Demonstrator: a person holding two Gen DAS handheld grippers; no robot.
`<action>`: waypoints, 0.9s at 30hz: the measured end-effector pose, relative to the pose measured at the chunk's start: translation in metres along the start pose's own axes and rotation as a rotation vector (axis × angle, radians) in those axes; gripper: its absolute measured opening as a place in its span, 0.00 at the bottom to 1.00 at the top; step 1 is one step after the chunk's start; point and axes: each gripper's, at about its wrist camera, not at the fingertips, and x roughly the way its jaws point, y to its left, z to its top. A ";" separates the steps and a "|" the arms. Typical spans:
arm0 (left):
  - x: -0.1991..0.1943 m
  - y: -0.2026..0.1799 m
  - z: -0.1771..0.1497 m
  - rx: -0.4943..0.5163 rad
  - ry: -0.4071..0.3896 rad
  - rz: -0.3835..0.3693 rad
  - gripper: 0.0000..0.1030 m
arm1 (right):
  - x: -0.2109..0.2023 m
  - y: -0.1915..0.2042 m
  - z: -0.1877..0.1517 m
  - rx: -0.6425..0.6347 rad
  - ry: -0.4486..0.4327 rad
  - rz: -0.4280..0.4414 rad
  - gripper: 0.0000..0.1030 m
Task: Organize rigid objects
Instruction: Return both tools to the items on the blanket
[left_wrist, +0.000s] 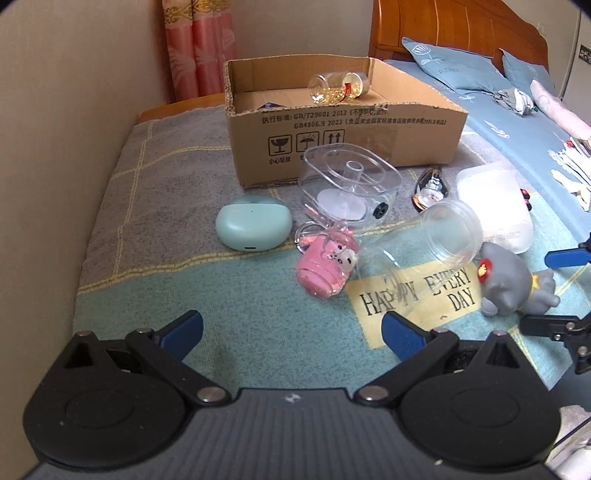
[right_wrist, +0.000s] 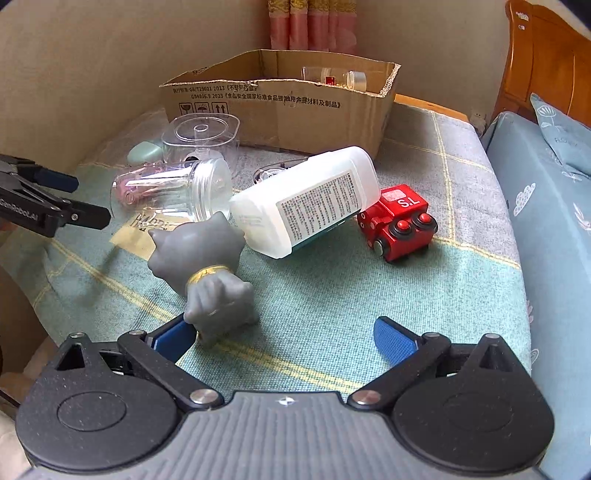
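An open cardboard box (left_wrist: 332, 147) (right_wrist: 288, 110) stands at the back of the blanket with a small glass bottle (left_wrist: 338, 86) (right_wrist: 332, 78) of gold beads lying inside. In front of it lie a mint earbud case (left_wrist: 253, 227), a clear square container (left_wrist: 351, 184) (right_wrist: 201, 138), a pink toy mug (left_wrist: 327, 264), a clear jar (left_wrist: 424, 245) (right_wrist: 177, 192) on its side, a grey figurine (left_wrist: 517, 280) (right_wrist: 207, 269), a white plastic container (right_wrist: 306, 205) and a red toy car (right_wrist: 399, 225). My left gripper (left_wrist: 291, 334) is open over bare blanket. My right gripper (right_wrist: 286, 338) is open, its left finger touching the figurine's base.
A beige wall runs along the left. A bed with blue bedding (left_wrist: 498, 103) (right_wrist: 546, 206) and a wooden headboard (left_wrist: 443, 29) lies to the right. A small dark glass bottle (left_wrist: 430, 188) lies near the box. Bare blanket (right_wrist: 332, 295) stretches in the foreground.
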 end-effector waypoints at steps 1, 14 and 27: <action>-0.005 -0.003 0.002 0.009 -0.006 -0.001 0.99 | 0.000 0.001 -0.001 -0.016 -0.003 -0.003 1.00; 0.003 -0.078 0.067 0.113 -0.111 -0.051 0.99 | -0.003 -0.003 -0.012 -0.089 -0.048 0.028 1.00; 0.013 -0.074 0.040 0.093 -0.045 0.025 0.99 | -0.008 -0.005 -0.023 -0.090 -0.106 0.031 1.00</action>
